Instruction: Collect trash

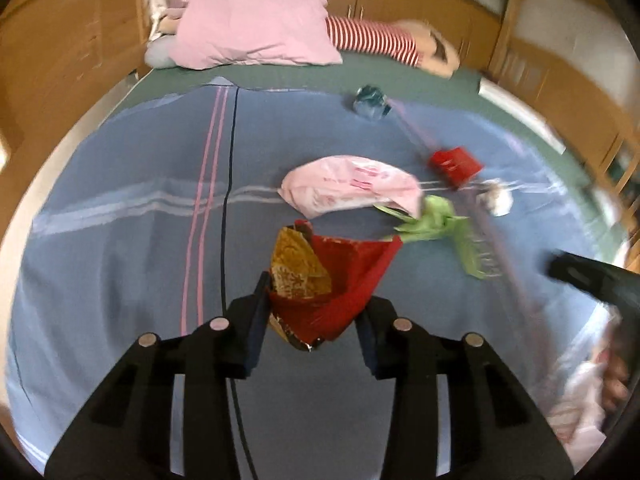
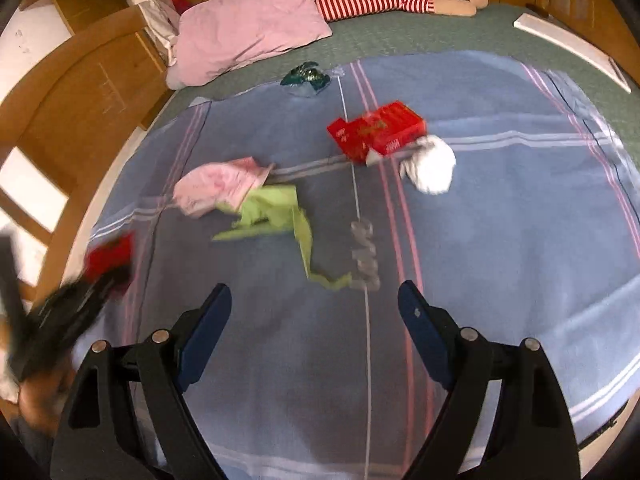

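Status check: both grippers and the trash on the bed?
Left hand-held gripper shut on red wrapper. Right hand-held gripper open, empty. Green wrapper nearest, unobstructed.

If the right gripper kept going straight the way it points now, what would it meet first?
Probably the bare blue blanket: the right gripper is open and empty, and the green wrapper lies farther ahead, slightly left, though depth is unclear.

Illumination: bright, even daylight; window glare at 1 o'clock, left wrist view.
Shadows: soft and faint on the blue blanket [image 2: 500, 240].
Distortion: strong fisheye bowing; black vignette around the rim.
Motion blur: heavy from 3 to 5 o'clock in left view, at 8 o'clock in right view.
Focus: centre moderately sharp; red box [image 2: 376, 130] lettering unreadable.
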The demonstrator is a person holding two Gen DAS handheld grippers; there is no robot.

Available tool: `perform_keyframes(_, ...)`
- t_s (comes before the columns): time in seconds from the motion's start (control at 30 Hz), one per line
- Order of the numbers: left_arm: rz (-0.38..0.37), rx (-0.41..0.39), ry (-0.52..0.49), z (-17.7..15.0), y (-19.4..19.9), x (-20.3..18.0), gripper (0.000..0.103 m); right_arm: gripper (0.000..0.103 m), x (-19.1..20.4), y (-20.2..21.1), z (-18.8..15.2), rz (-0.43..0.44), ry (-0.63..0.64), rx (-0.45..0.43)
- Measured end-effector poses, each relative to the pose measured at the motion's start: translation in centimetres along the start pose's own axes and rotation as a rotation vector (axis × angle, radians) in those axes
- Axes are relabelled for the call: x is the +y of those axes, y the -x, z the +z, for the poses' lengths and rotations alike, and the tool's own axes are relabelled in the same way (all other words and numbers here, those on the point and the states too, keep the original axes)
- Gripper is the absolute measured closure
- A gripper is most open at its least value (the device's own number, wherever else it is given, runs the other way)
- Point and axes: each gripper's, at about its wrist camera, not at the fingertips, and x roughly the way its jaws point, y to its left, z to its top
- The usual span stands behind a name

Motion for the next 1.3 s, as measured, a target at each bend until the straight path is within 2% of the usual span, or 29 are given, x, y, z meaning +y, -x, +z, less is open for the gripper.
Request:
perform_keyframes(0.17,-0.033,0.051,0.08,-2.8,0.5,1.4,0.063,0.02,3.2,-4.4,3.6,-0.086,0.082,-0.046)
perform_keyframes(0.27,-0.054,0.058,0.102,-2.6,-0.1,2.0,0.062,0.02,5.2,-7.8,5.0,-0.148,0.15,-0.022)
perform_keyframes(0.33,-0.054,0.064,0.102,-2.5,-0.5,2.0,0.062,0.02,6.1,-9.8,5.1,-0.174,0.179,0.024)
perform_keyframes(0.4,-0.057,0.076,0.098,-2.4,-1.1,1.6,0.062,0.029,6.5,-10.9,4.3,-0.174,0.202,0.059)
perform_keyframes(0.47,-0.055,0.076,0.079,-2.4,-1.1,0.9,0.062,0.052,6.8,-11.3,3.3,-0.167,0.232,0.081)
perform_keyframes(0.53,-0.047,0.065,0.055,-2.6,-0.9,0.1,0.062,0.056,7.1,-10.7,1.8,-0.192,0.29,0.07)
perform_keyframes(0.67,-0.028,0.049,0.026,-2.7,-0.4,-0.5,0.062,0.062,7.5,-7.9,-0.5,-0.169,0.346,0.053)
perform_keyframes(0.9,0.005,0.047,0.006,-3.3,0.2,-0.6,0.061,0.062,8.1,-2.8,-4.4,-0.14,0.348,0.06)
perform_keyframes(1.1,-0.017,0.078,-0.064,-3.7,-0.2,-1.5,0.056,0.061,7.1,-2.3,-6.9,-0.194,0.337,0.103)
perform_keyframes(1.17,-0.027,0.086,-0.076,-3.8,-0.3,-1.8,0.044,0.054,6.5,-2.3,-7.0,-0.181,0.306,0.117)
perform_keyframes(1.2,-0.069,0.088,-0.057,-3.7,-0.1,-1.5,0.04,0.052,6.2,-1.9,-7.0,-0.158,0.279,0.119)
perform_keyframes(1.27,-0.149,0.073,0.027,-3.3,0.5,-0.2,0.026,0.034,5.6,-0.8,-6.9,-0.102,0.224,0.1)
perform_keyframes(1.3,-0.178,0.063,0.071,-3.2,0.8,0.6,0.026,0.031,5.1,0.0,-6.8,-0.082,0.186,0.08)
